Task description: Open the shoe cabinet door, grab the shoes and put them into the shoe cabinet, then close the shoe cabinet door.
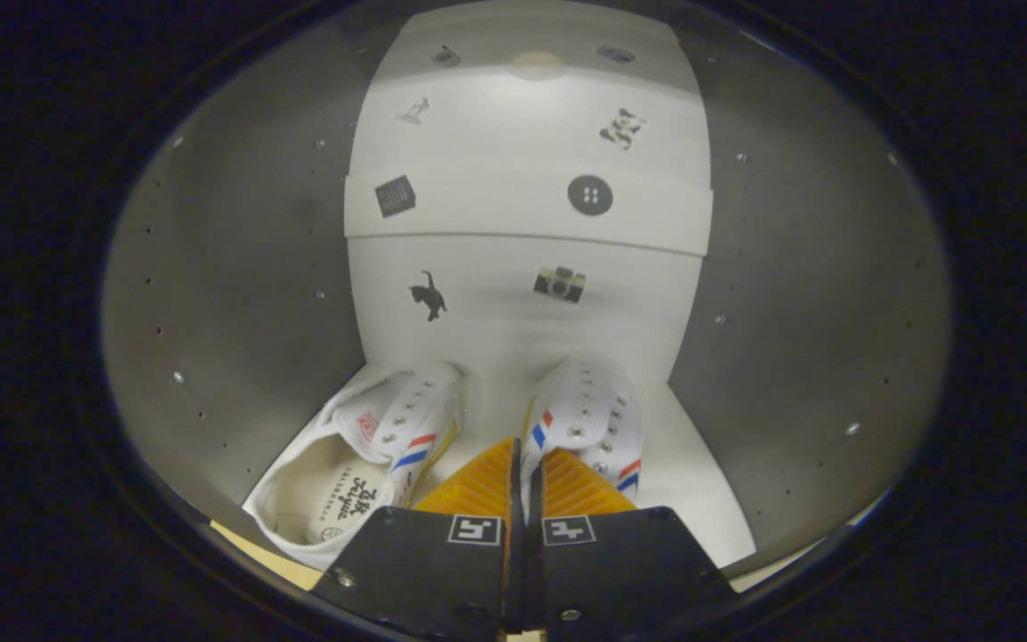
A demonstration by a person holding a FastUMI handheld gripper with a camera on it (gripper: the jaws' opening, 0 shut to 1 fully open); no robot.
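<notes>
While gripper (527,481) is clamping right sneaker's (587,419) side wall inside shoe cabinet (237,294), left sneaker (362,455) is lying at 10 o'clock; early withdrawal risking dragging shoe out.

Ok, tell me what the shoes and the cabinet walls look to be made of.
Shoes: likely white canvas, matte weave, with shiny metal-looking eyelets; the gripper is shut on the right one's side wall. Cabinet walls: smooth matte panels, probably laminated board, with rows of small shelf-pin holes.
</notes>
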